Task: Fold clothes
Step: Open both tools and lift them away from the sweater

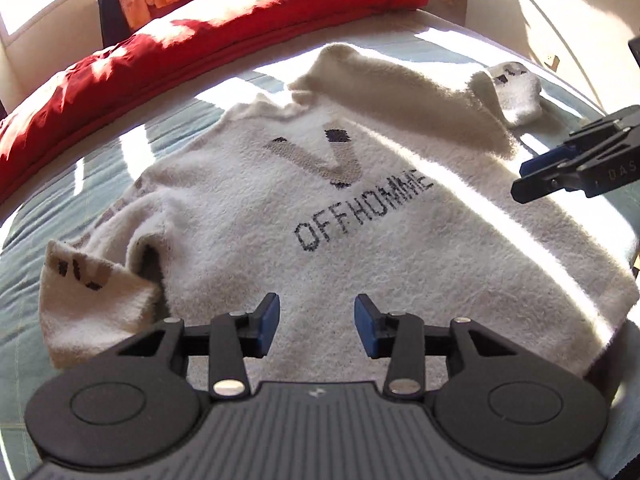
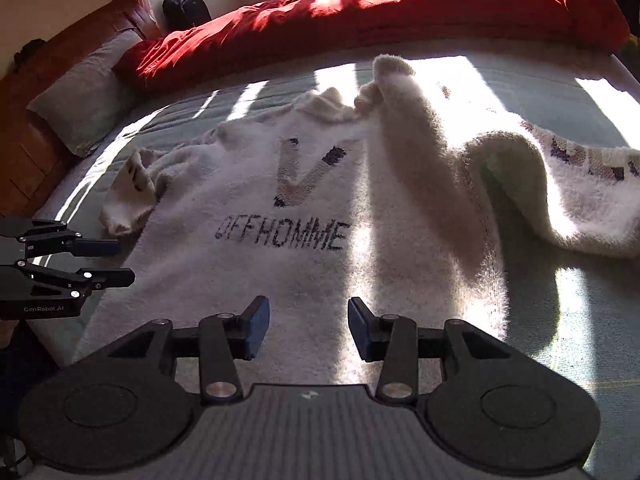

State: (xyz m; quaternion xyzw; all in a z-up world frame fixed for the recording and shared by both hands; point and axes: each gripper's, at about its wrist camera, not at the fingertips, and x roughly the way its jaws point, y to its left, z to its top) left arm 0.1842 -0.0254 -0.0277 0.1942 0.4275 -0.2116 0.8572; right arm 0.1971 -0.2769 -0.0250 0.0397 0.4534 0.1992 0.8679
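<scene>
I saw the cream sweater (image 1: pixel 320 216) spread on the bed (image 1: pixel 24 280); my left tool (image 1: pixel 316 330) and right tool (image 2: pixel 308 330) gaped, both holding nothing.

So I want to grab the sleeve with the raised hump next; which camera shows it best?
The right wrist view: that sleeve fills its right side, hump and patterned cuff clear. The left wrist view shows it only small and far off, near the top right.

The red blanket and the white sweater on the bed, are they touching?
Apart. The right wrist view shows a strip of pale green bedsheet between the red blanket and the white sweater.
</scene>
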